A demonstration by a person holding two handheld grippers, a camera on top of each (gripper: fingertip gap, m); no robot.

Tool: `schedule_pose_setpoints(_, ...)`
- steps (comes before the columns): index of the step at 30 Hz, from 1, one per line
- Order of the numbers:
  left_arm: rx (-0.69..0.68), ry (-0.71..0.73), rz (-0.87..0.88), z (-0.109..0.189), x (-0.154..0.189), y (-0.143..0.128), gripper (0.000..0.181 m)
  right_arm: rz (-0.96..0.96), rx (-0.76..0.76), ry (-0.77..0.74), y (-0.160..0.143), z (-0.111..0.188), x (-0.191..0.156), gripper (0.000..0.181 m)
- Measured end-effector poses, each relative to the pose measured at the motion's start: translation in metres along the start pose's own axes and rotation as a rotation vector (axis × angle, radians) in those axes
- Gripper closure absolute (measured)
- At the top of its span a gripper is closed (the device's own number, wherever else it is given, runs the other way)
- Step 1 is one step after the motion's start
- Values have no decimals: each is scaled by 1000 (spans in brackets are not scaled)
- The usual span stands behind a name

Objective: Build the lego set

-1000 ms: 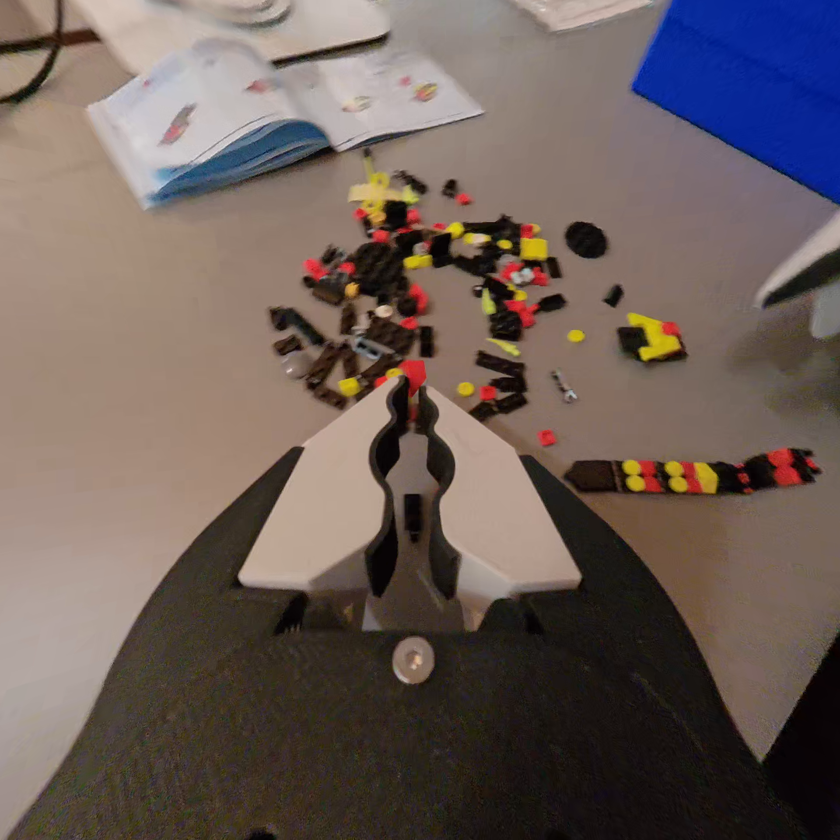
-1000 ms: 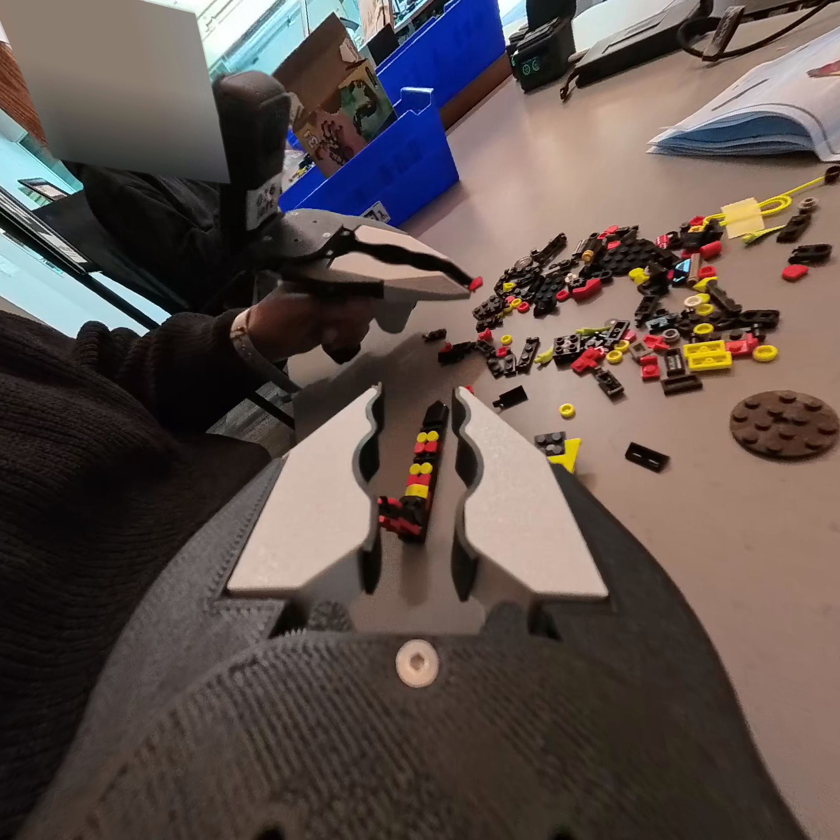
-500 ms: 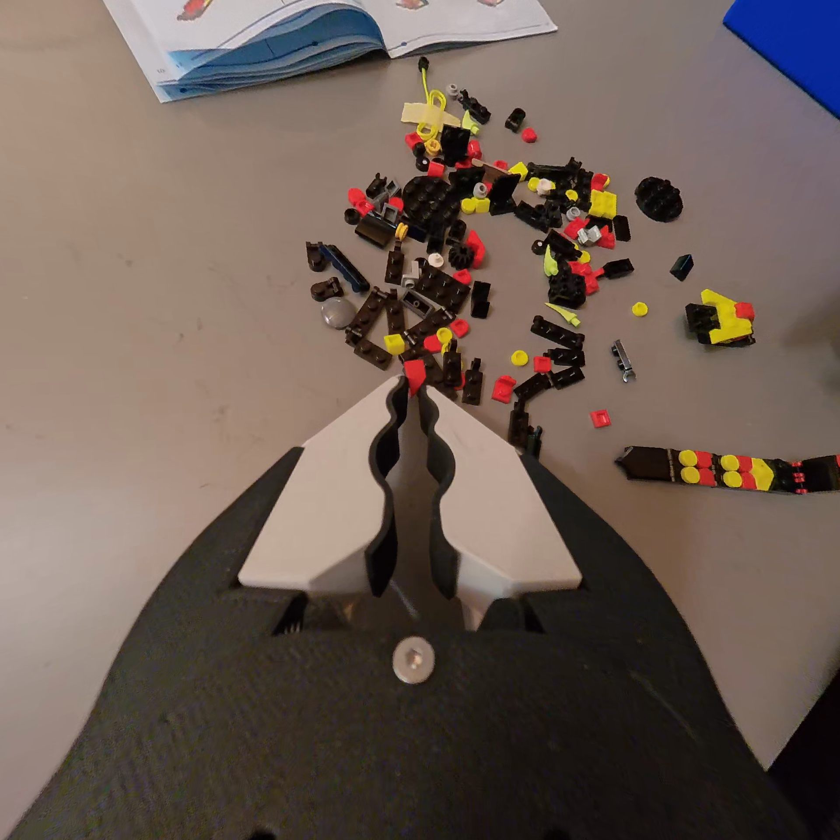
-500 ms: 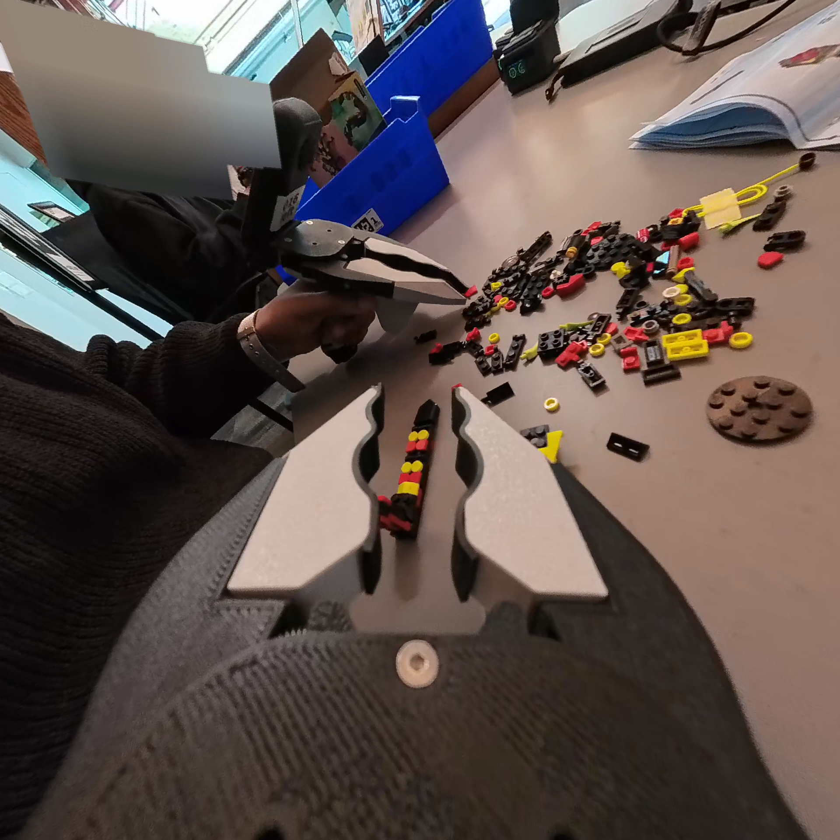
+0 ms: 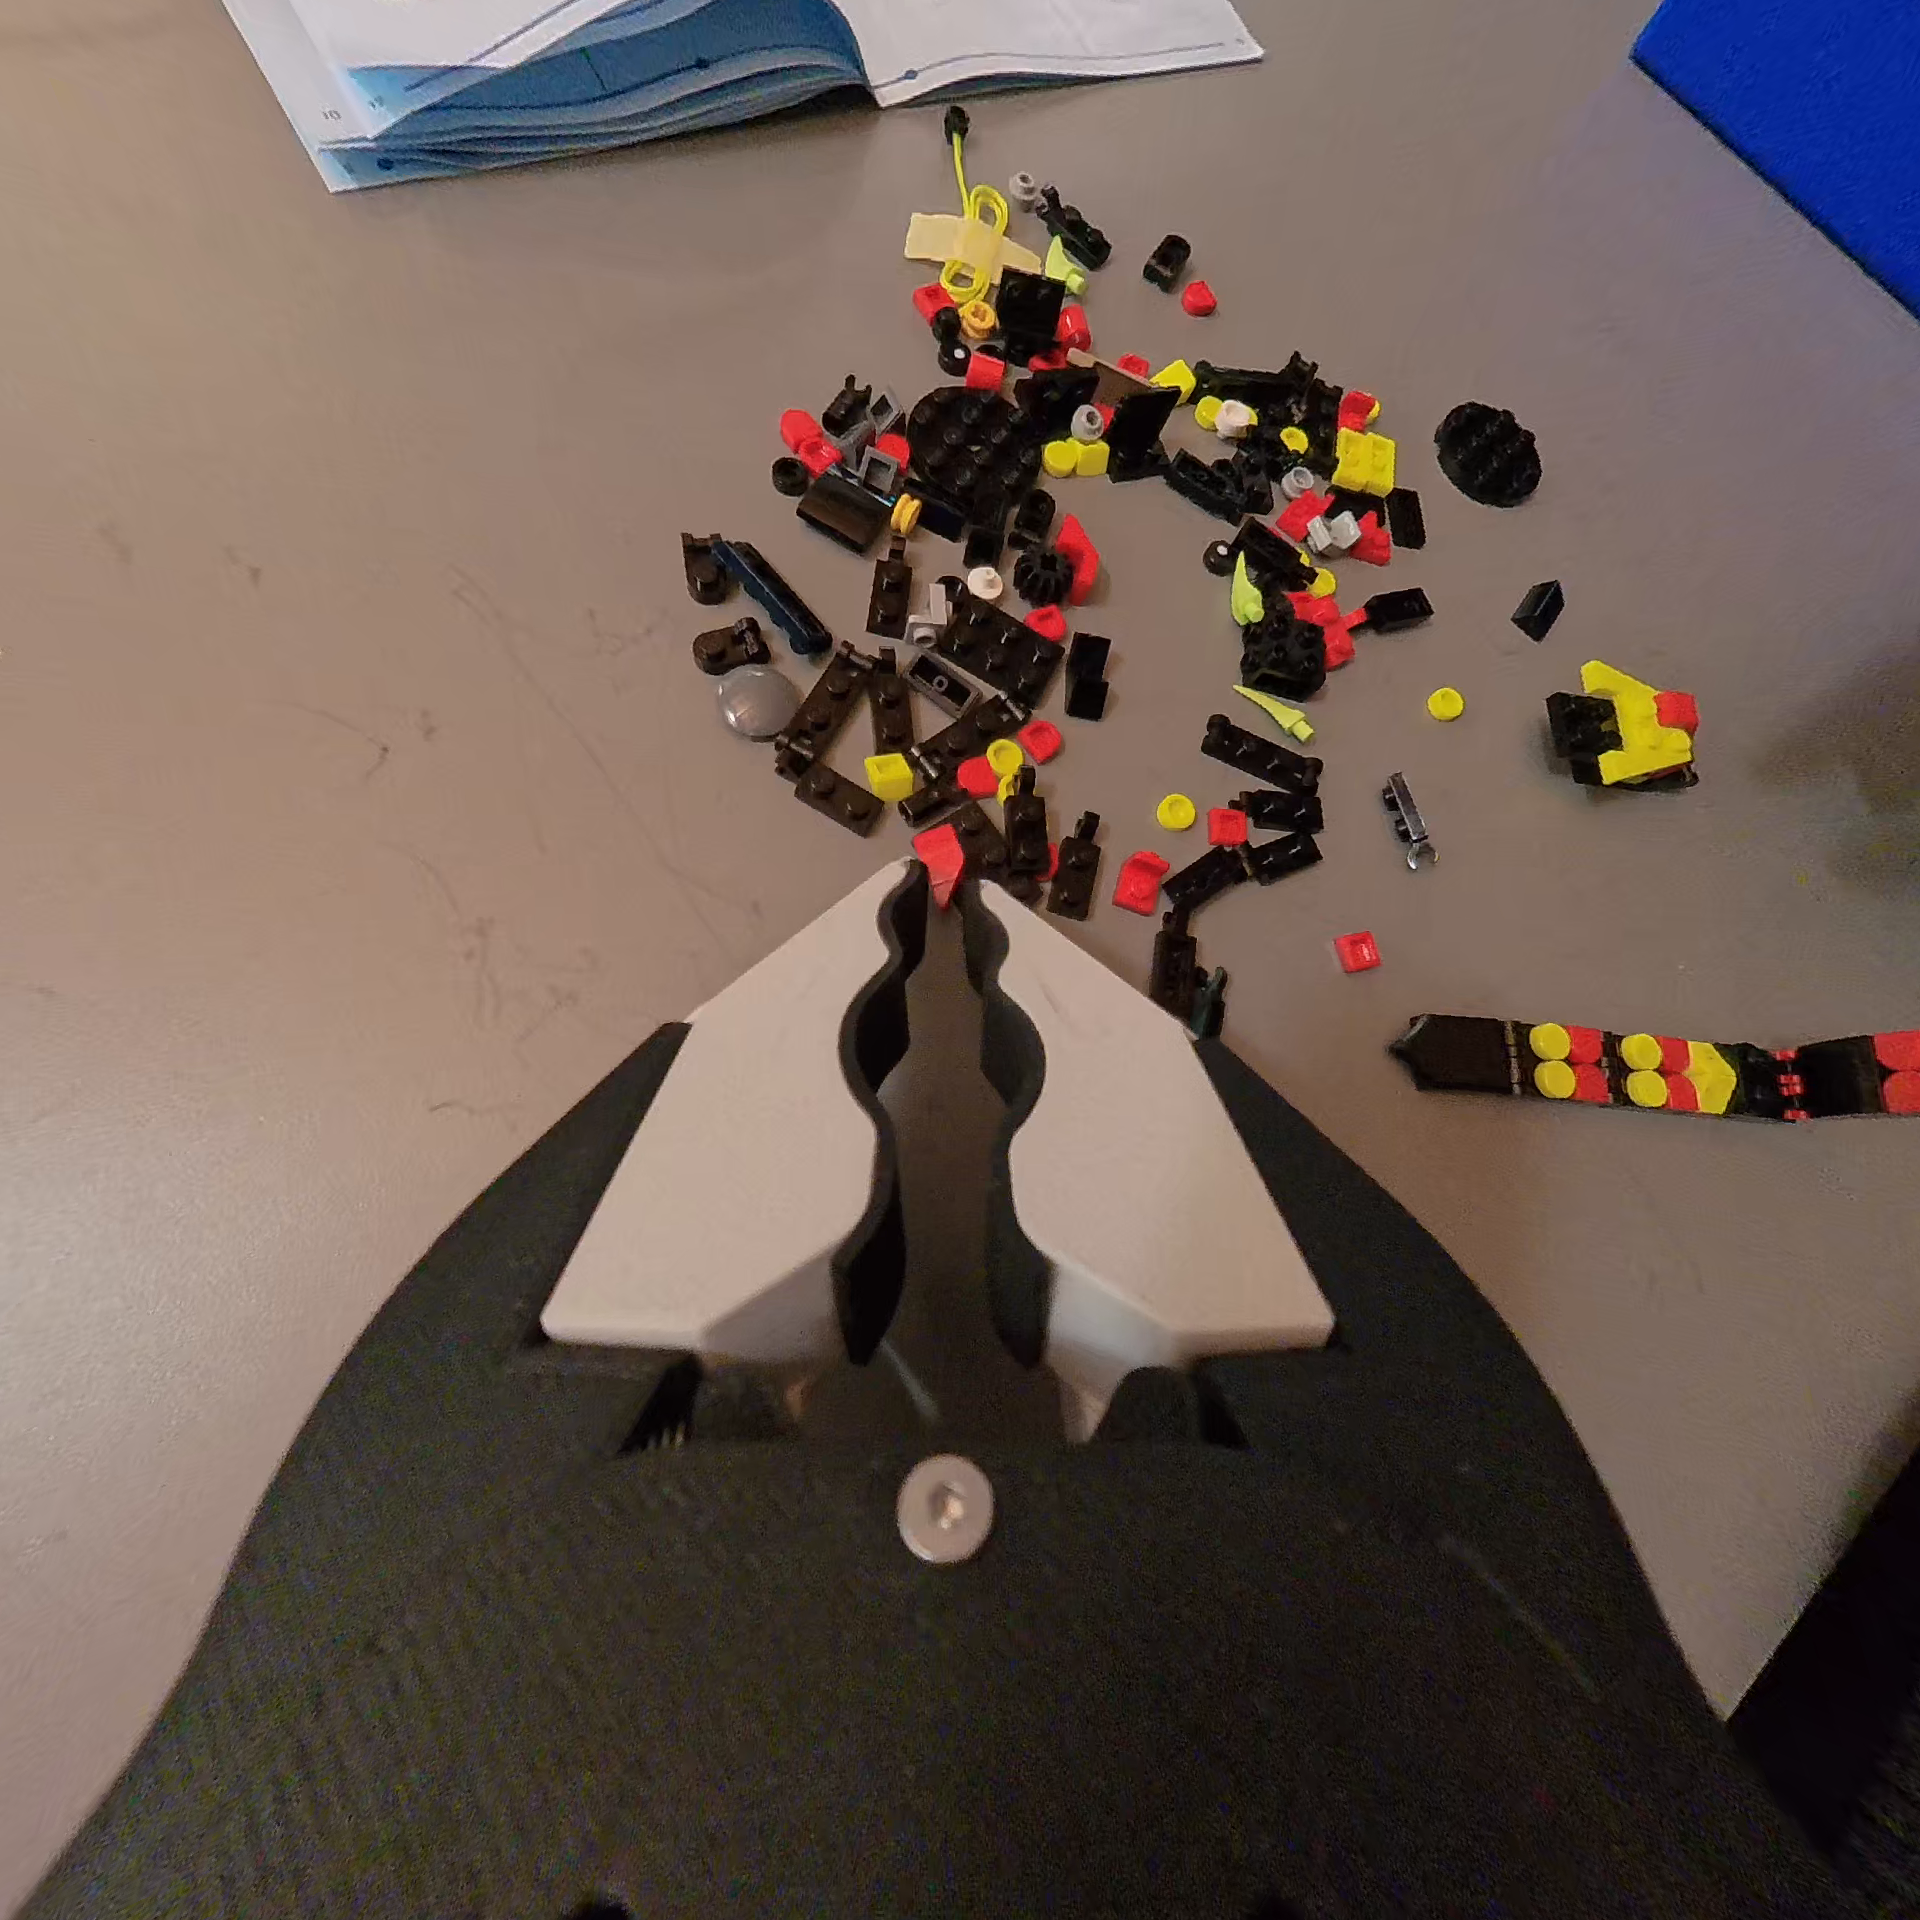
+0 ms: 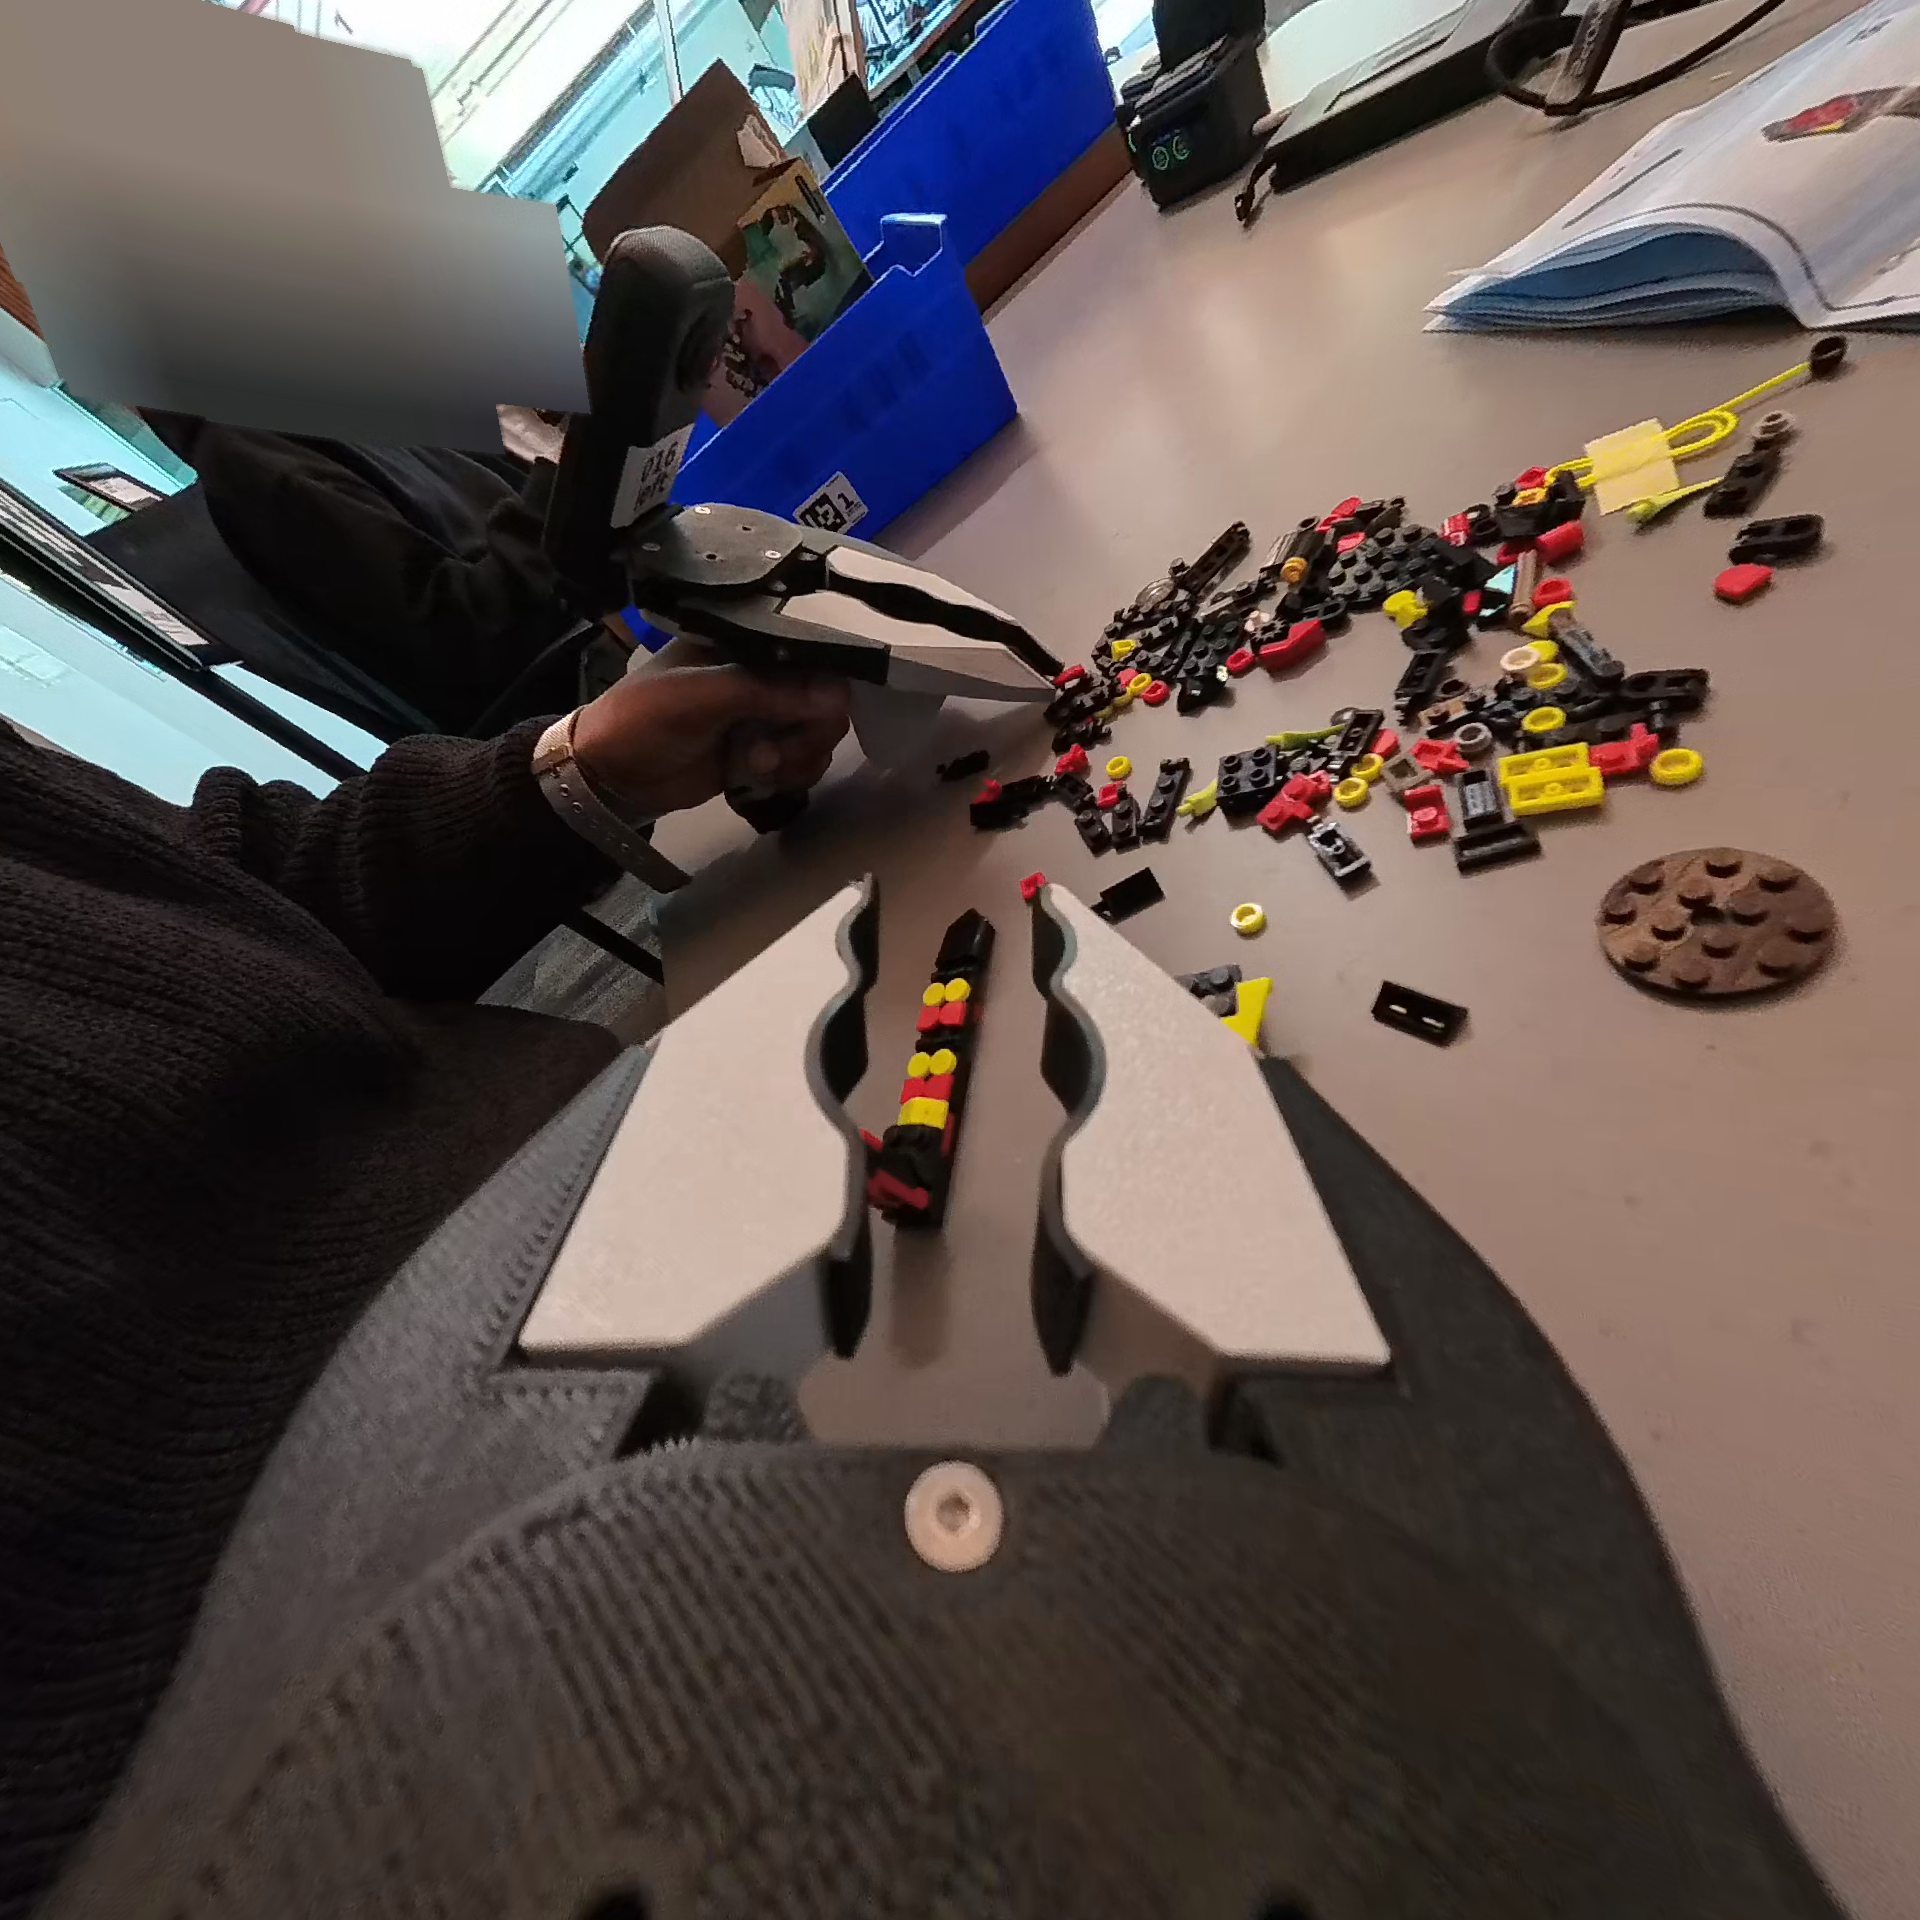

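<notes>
My left gripper [image 5: 943, 885] is shut on a small red brick [image 5: 940, 854] at its tips, low over the near edge of a pile of loose black, red and yellow pieces [image 5: 1039, 582]. It also shows in the right wrist view [image 6: 1044, 675], with its tip at the pile's edge [image 6: 1351, 675]. My right gripper [image 6: 954, 899] is open. A long black, red and yellow strip [image 6: 940, 1070] lies on the table between its fingers, untouched; it also shows in the left wrist view [image 5: 1662, 1075]. A small yellow, black and red sub-assembly [image 5: 1626, 738] sits right of the pile.
An open instruction booklet [image 5: 727, 73] lies beyond the pile. A blue bin [image 6: 883, 395] stands at the table's far side. A dark round plate [image 6: 1716, 925] lies apart from the pile. A person's hand [image 6: 717, 727] and dark sleeve hold the left gripper.
My left gripper has moved forward and down towards the pile, still holding the red brick. My right gripper has stayed open over the strip, shifting only slightly.
</notes>
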State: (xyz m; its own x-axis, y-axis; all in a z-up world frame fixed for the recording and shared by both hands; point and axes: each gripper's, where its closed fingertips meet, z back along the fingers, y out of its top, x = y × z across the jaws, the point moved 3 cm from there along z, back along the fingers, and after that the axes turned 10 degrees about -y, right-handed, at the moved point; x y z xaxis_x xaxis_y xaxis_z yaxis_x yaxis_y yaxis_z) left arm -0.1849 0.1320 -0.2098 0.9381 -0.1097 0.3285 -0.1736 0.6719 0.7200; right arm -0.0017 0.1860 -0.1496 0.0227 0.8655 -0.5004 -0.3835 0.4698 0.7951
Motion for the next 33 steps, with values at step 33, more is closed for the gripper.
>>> schedule_pose_setpoints(33,71,-37,59,2,-3,6,170,-5,-46,9,-7,-4,-2,152)
